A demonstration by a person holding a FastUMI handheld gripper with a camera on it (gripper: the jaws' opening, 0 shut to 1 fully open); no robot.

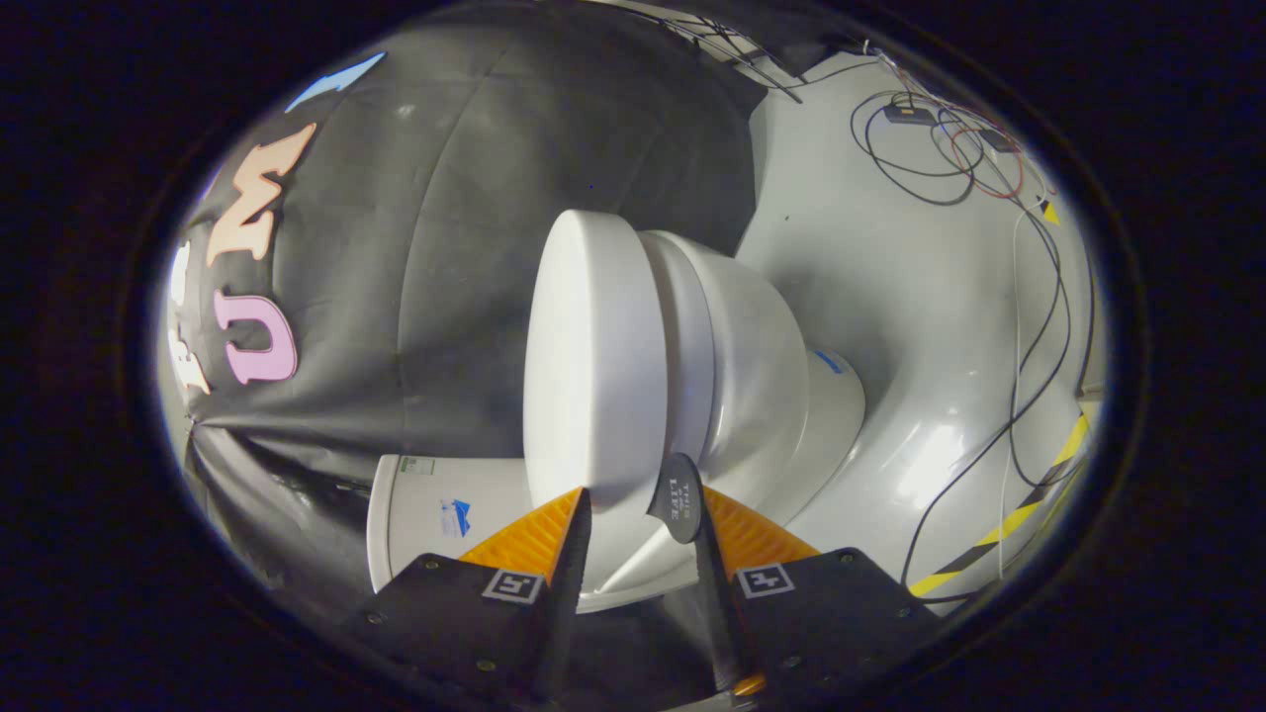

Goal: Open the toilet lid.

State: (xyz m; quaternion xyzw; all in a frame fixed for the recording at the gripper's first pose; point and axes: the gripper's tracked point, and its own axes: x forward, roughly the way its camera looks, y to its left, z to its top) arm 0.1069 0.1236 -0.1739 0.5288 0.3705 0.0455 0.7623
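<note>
The white toilet (762, 356) appears turned on its side because the gripper is rolled. Its lid (593, 346) lies down against the seat and bowl. A small dark lift tab (680, 499) sticks out from the lid's rim. My gripper (643, 499) has the rim and the tab between its fingers. One finger (539, 539) lies on the lid's top face, and the other finger (752, 539) sits behind the tab on the underside. The gap between them is narrow and both seem to press on the rim.
The white tank (435, 514) stands close beside the finger on the lid's top. Black cloth hangs behind the toilet. The grey floor (890, 297) carries loose cables (1029, 326) and yellow-black tape (1029, 504) beyond the bowl.
</note>
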